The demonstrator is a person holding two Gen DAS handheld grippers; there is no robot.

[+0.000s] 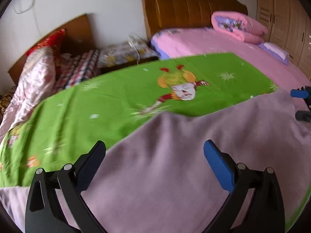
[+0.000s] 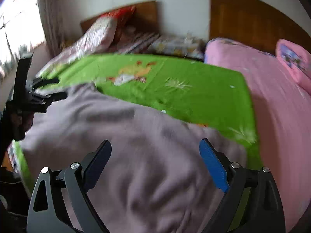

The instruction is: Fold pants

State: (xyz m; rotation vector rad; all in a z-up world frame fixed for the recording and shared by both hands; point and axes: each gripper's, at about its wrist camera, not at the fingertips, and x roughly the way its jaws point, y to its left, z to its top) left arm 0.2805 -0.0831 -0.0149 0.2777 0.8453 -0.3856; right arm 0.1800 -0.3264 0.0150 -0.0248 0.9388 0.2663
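**Two claws spread wide above mauve pants on a green sheet**

Two grippers in view, both with jaws apart and nothing pinched between them. Left gripper (image 1: 155, 155) tilted down over the pants (image 1: 175, 165), dark finger to one side, blue pad (image 1: 218, 167) to the other, mauve cloth filling the gap below without touching either finger as far as the blur allows. Right gripper (image 2: 155, 155) posed the same way over the same pants (image 2: 136, 155), blue pad (image 2: 212, 165) and dark finger held wide, rumpled folds of cloth directly beneath.

Pants spread flat and wrinkled just under and ahead of both claws, resting on a green sheet (image 1: 116, 97) printed with a cartoon figure (image 1: 180, 87). Green sheet (image 2: 184, 91) stretching away beyond the fingertips in both views, past the far edge of the pants. Seen from the left wrist, right gripper (image 1: 302, 104) at the far right edge of the cloth, only partly in frame. Seen from the right wrist, left gripper (image 2: 49, 90) off to the left, its dark fingers apart near the pants' far left corner; contact with the cloth impossible to judge through the blur.

Farther ahead of the claws: a pink bedspread (image 1: 213, 42) to the right of the green sheet, a folded pink quilt (image 1: 239, 26) against a wooden headboard (image 1: 186, 5), a patterned pillow (image 1: 37, 71) off to the left. Both views smeared by motion.
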